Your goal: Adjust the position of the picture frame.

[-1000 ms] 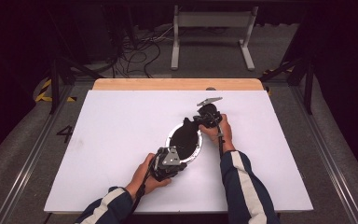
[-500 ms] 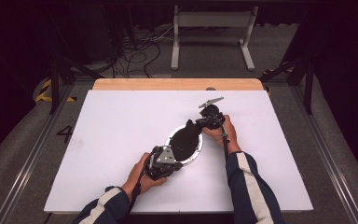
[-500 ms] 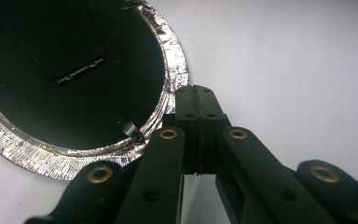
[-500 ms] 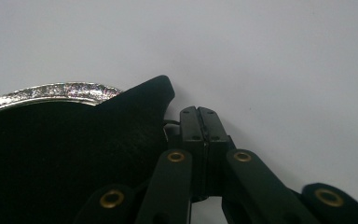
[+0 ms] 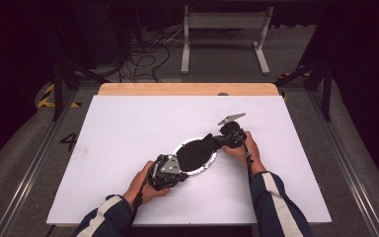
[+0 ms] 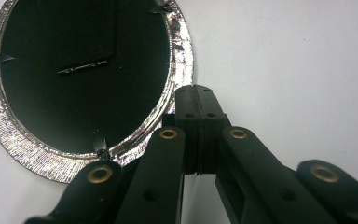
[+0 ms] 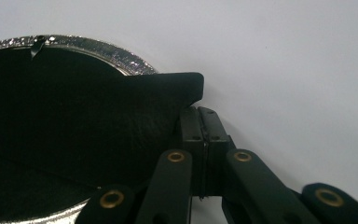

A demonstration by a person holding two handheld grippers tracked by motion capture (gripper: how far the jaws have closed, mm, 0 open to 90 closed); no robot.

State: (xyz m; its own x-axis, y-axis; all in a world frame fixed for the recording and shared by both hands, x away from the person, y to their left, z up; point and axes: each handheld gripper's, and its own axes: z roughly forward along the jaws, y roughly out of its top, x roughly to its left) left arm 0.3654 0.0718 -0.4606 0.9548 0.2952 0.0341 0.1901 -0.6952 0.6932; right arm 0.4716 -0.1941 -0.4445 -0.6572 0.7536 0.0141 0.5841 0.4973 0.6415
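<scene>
Two tools [image 5: 175, 170] [image 5: 216, 140] beside foil-rimmed disc [image 5: 195, 153]

Left hand-held gripper [image 5: 170, 170] and right hand-held gripper [image 5: 228, 136] both have jaws pressed together

Round black disc [image 5: 196, 153] with crinkled silver foil rim [image 6: 173, 44], flat on white table [image 5: 128, 128], one black flap [image 7: 177, 84] lifted.

My work surface is a white board [image 5: 128, 133] laid on a table whose wooden edge [image 5: 187, 89] shows along the far side. Beyond it, on grey floor, stands a white metal frame [image 5: 224, 29]. Black cables [image 5: 145, 49] lie tangled left of that frame. Yellow-black tape [image 5: 47, 96] marks the floor at left.
</scene>
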